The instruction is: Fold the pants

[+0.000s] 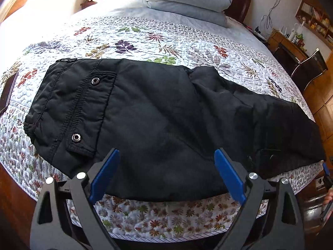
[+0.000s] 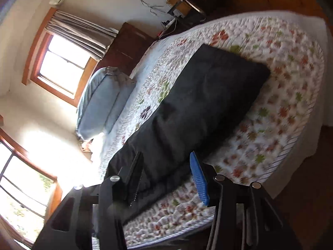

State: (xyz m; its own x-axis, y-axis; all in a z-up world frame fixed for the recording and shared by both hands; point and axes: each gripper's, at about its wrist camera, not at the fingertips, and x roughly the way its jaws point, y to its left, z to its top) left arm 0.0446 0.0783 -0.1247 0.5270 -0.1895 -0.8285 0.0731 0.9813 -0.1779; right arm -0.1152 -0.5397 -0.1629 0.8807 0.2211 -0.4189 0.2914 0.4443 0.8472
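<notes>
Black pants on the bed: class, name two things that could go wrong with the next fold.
The black pants lie at the quilt's near edge, so a pull might drag them off. The open left claw spans thick, layered fabric and might pinch only the top layer, leaving the fold uneven.

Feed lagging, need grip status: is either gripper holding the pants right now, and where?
Nothing held. Left gripper and right gripper are both open over the black pants.
</notes>
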